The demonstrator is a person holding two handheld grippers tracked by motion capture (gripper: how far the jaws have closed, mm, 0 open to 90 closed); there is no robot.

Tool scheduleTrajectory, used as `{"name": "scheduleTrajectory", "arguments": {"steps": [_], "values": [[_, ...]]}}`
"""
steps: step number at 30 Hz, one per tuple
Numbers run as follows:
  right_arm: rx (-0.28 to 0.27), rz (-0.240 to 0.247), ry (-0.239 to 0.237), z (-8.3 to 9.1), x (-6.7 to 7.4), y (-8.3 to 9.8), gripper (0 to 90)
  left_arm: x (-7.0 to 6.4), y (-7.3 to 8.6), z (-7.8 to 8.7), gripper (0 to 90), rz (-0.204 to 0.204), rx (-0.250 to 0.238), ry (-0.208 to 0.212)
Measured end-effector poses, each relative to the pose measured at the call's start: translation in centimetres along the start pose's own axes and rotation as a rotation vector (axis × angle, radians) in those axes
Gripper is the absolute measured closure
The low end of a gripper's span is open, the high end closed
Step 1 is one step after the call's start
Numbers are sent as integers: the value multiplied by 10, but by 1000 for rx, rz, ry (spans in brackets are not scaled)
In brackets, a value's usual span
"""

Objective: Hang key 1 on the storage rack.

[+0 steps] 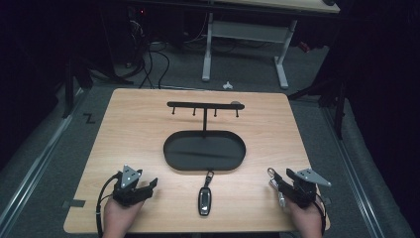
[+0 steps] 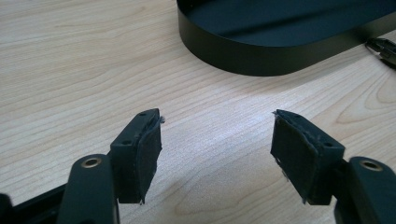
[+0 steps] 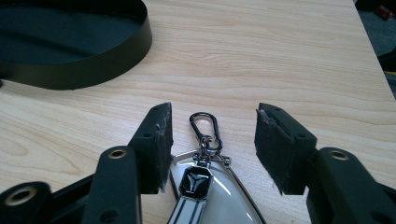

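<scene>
Table point(image 1: 148, 124): both claws gape, right claw point(image 3: 212, 140) straddling key fob point(image 3: 205, 196).

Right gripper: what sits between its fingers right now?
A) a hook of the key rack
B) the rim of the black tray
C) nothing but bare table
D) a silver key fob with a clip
D: the right gripper view shows the right gripper open, with a silver key fob lying on the table between its fingers.
</scene>
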State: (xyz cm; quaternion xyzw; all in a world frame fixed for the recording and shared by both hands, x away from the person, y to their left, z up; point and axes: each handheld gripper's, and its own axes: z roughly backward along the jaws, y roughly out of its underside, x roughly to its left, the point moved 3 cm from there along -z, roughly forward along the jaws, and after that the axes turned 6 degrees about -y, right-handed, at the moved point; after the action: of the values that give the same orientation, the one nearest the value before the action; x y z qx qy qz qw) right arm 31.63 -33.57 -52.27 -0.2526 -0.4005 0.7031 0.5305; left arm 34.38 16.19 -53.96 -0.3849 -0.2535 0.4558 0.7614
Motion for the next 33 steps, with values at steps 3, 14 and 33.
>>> {"name": "scheduleTrajectory", "arguments": {"steps": [3,14,33], "values": [[7,8,-16,1,4,-2,515,-1,0,0,337,-3,-10,5],[5,175,-149,-8,60,-11,565,-2,1,-2,342,-9,-8,15],[108,317,-380,-37,164,0,522,-3,2,-2,347,-29,-14,3]]}}
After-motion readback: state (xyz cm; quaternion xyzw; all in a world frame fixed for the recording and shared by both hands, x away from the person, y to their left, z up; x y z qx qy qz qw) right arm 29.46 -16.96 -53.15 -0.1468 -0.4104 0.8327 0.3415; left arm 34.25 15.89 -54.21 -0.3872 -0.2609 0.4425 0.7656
